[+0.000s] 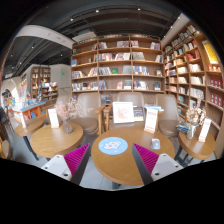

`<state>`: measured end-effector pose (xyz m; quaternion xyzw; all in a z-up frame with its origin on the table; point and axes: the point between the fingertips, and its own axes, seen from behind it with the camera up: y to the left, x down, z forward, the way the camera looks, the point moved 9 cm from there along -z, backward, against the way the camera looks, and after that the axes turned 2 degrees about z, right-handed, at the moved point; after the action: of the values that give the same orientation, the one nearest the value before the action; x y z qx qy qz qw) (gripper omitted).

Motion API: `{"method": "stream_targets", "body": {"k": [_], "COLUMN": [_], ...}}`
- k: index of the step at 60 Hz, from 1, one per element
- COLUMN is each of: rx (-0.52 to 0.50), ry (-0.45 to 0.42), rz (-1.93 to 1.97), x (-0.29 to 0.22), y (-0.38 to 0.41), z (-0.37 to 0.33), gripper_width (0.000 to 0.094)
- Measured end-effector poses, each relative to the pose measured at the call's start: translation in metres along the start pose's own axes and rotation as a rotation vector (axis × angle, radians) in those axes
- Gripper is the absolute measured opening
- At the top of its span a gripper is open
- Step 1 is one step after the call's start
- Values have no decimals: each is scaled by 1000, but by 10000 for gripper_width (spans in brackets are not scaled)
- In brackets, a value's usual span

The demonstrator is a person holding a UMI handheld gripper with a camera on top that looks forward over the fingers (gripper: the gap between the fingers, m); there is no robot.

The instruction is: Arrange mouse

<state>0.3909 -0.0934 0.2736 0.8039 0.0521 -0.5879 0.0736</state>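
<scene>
The tool (113, 160) is wide apart, holding nothing, far above the round tabletop (128, 165). Coming down crooked, it could miss the small dark mouse (155, 144).

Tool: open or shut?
Open: the tool has its pink-padded fingers spread wide apart, nothing between them; the round wooden table with blue mouse pad lies ahead.

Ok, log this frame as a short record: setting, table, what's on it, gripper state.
setting: a room lined with bookshelves
table: round wooden table just ahead of the gripper
on table: round blue mat near the middle; small dark object, possibly the mouse, too small to be sure; white upright sign at the far side
gripper: gripper open, fingers apart, nothing between them, held above the near side of the table
other: another wooden table off to one side
</scene>
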Motion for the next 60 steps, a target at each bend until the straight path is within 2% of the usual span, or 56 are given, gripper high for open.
{"method": "stream_targets", "body": {"k": [15,48,60], "rx": [79,350,339], "ry": [11,60,103], "rz": [-8,0,-6], "x": [1,21,40], "y": [-31,-180,-199], "z": [13,45,70], "gripper_width": [856,858,855]}}
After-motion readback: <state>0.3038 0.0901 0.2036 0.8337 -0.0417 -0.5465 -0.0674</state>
